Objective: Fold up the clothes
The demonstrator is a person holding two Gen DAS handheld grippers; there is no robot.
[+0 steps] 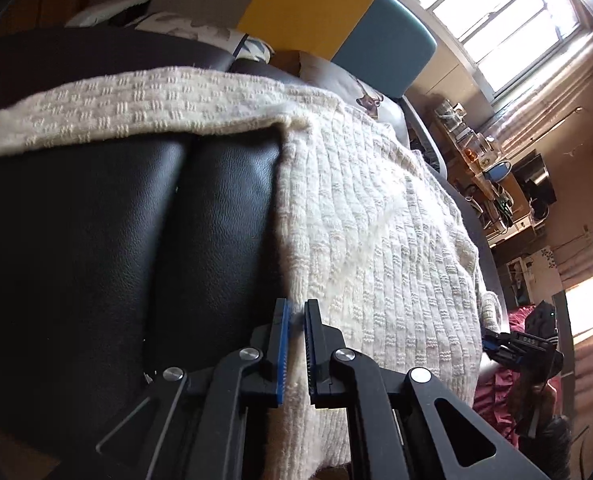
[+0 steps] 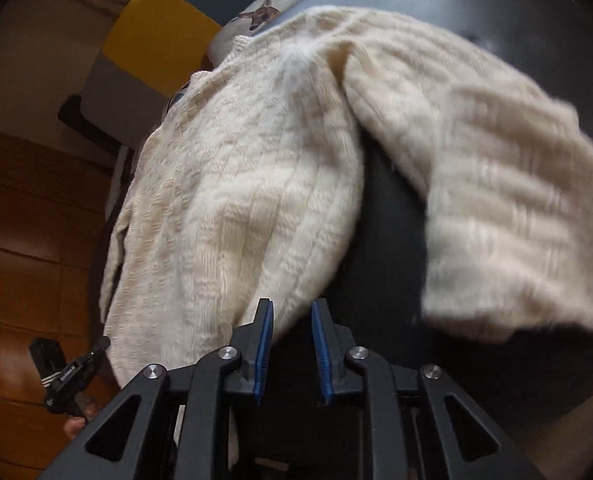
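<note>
Cream knit sweater [image 1: 356, 208] lies across the black leather sofa [image 1: 116, 240]; left claw [image 1: 295, 344] pinches its hem, right claw [image 2: 292, 348] stands parted, empty. Better lift evenly, keeping the edge taut.

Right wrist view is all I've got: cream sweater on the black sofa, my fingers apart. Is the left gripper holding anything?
Observer: Yes. The left gripper is shut on the sweater's edge, with knit showing between its fingers.
Operator: Where's the sleeve on that side?
Observer: That sleeve lies spread out across the black sofa, pointing away from the body.
Operator: Anything past the sweater over there?
Observer: A red cloth lies just beyond the sweater's far edge.
</note>
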